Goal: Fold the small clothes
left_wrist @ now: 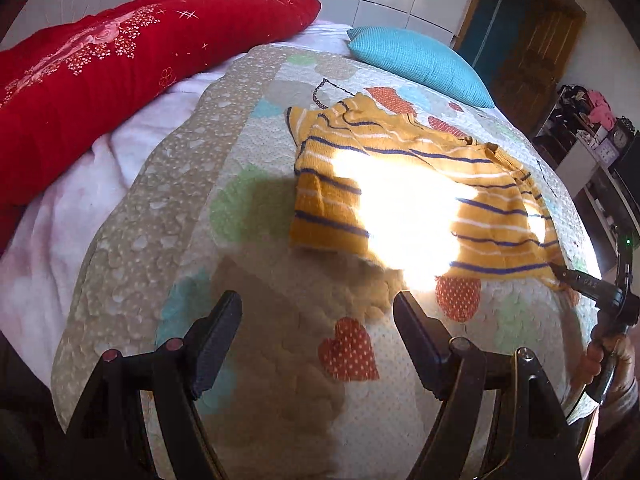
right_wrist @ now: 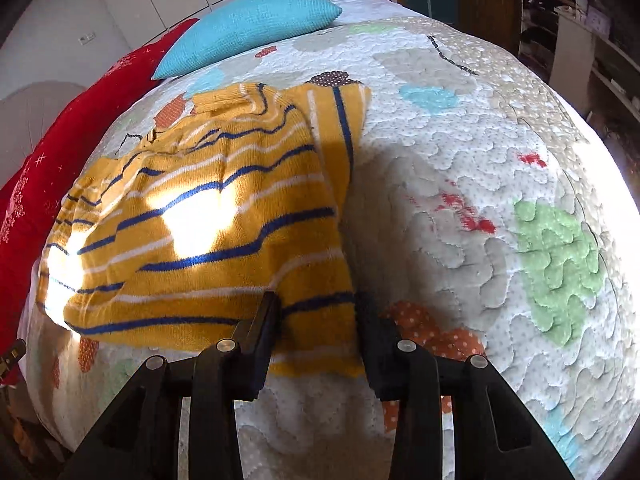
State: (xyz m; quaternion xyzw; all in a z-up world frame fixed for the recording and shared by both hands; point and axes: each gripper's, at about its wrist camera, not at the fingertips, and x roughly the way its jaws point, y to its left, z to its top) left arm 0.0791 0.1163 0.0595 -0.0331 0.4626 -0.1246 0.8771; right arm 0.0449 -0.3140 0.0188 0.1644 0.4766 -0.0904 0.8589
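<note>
A small mustard-yellow sweater with blue and white stripes lies on a patterned quilt; a sunlight patch washes out its middle. My left gripper is open and empty, hovering over the quilt short of the sweater's near edge. In the right wrist view the sweater lies partly folded, one sleeve turned over. My right gripper is open, its jaws straddling the sweater's near right corner. The right gripper also shows in the left wrist view, at the sweater's right edge.
A red embroidered pillow and a turquoise cushion lie at the head of the bed. A pink blanket lies at the left. Shelves with clutter and a wooden door stand to the right.
</note>
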